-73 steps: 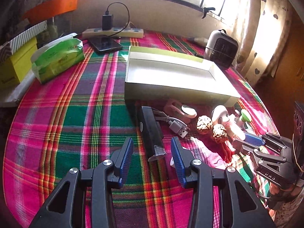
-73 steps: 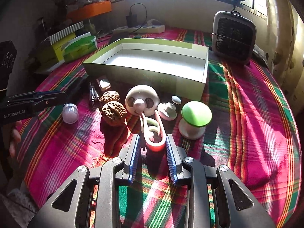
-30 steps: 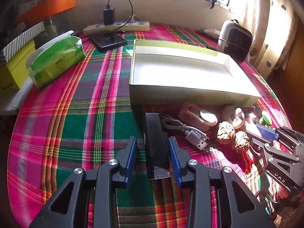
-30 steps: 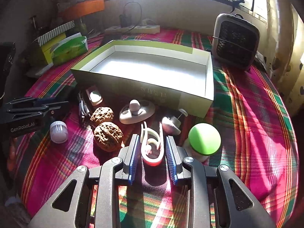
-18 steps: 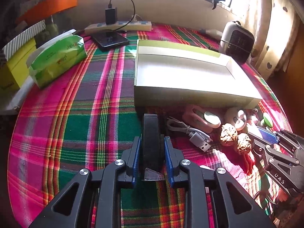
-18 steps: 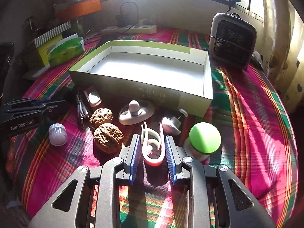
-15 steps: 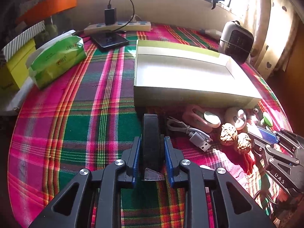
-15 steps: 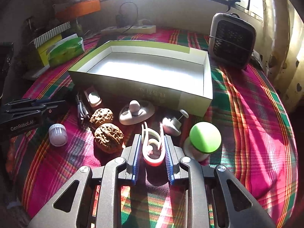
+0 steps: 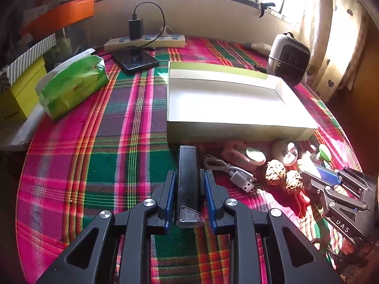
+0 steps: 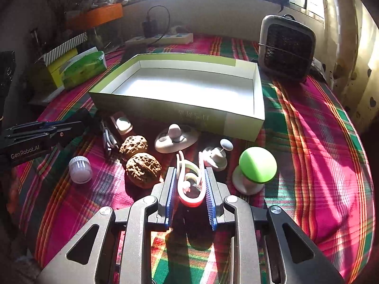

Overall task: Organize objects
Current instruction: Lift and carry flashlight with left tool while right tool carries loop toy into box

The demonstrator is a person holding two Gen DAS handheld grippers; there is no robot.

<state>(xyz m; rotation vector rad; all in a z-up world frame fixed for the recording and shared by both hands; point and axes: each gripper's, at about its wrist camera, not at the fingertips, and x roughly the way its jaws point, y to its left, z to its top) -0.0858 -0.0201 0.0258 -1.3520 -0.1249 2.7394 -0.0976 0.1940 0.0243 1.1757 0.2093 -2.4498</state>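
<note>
A black bar-shaped device with a clear tip lies on the plaid cloth just before the open green-and-white box. My left gripper is shut on the device, blue pads pressing on both its long sides. In the right wrist view my right gripper is shut on a white-and-pink clip, whose white prongs stick up between the pads. The box stands beyond it, with nothing inside. Each gripper also shows in the other's view: the right gripper and the left gripper.
Two walnuts, a white cap, a green-topped mushroom piece, a white knobbed base and a USB cable crowd the box's front. A small heater, tissue pack, phone and power strip stand farther back.
My left gripper's jaws, open around the black device a second ago, have shut on it. The right jaws have tightened a little onto the clip. Neither hand has shifted much.
</note>
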